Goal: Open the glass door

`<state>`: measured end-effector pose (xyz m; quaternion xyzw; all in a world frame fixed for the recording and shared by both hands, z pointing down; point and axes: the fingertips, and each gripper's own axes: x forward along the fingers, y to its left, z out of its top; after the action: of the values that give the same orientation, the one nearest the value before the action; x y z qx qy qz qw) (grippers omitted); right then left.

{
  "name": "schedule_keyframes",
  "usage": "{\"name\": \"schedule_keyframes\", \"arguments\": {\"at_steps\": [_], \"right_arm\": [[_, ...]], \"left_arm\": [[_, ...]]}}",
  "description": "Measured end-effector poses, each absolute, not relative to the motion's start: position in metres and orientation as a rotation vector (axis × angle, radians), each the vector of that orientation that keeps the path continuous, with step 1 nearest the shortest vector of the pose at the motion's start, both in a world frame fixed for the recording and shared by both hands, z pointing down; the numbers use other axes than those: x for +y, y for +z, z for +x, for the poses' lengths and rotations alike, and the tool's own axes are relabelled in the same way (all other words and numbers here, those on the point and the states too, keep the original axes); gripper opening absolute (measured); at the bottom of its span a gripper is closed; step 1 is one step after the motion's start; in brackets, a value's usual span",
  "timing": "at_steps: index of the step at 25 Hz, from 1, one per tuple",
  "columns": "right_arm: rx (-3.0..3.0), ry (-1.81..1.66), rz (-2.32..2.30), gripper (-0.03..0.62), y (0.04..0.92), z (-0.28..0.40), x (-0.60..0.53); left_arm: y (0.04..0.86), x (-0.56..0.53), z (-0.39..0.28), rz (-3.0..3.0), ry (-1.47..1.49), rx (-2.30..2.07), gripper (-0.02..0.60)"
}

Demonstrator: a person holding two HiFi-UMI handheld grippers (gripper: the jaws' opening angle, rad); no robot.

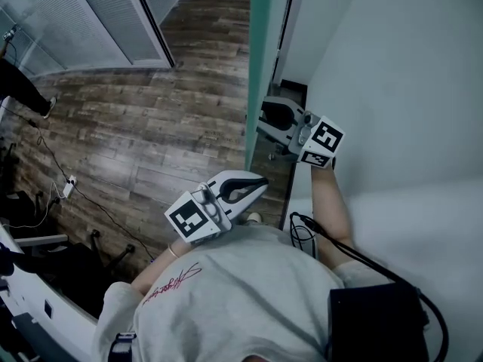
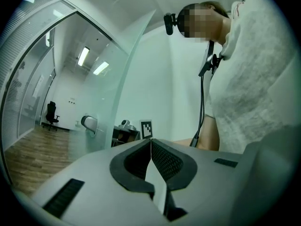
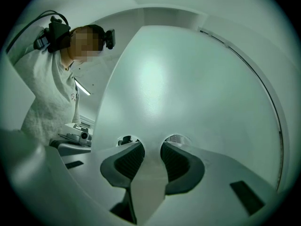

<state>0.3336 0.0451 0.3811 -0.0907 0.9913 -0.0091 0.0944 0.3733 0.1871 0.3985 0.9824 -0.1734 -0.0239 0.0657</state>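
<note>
Right gripper (image 3: 151,147) stood wide, seemingly pressed against the glass door (image 3: 188,88), clamping nothing. Left gripper (image 2: 151,141) was pinched together, empty, near the door's edge. Unclamped, the right one might have skidded across smooth glass, letting the door swing back.

Cropped and unclear
A person's dark-trousered leg (image 1: 23,89) is cut by the head view's left edge; whether the right gripper (image 1: 268,121) touches the tall frosted glass door (image 1: 260,51) is unclear; its curved silver handle (image 2: 88,123) shows too small for detail.
</note>
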Motion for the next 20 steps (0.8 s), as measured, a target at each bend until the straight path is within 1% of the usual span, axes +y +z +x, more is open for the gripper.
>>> {"name": "schedule_keyframes", "arguments": {"at_steps": [10, 20], "right_arm": [[2.911, -0.068, -0.272, 0.130, 0.387, 0.375, 0.054], [2.878, -0.068, -0.273, 0.130, 0.379, 0.409, 0.064]], "left_arm": [[0.399, 0.199, 0.412, 2.954, -0.137, -0.426, 0.018], [0.399, 0.190, 0.425, 2.924, -0.138, -0.365, 0.018]]}}
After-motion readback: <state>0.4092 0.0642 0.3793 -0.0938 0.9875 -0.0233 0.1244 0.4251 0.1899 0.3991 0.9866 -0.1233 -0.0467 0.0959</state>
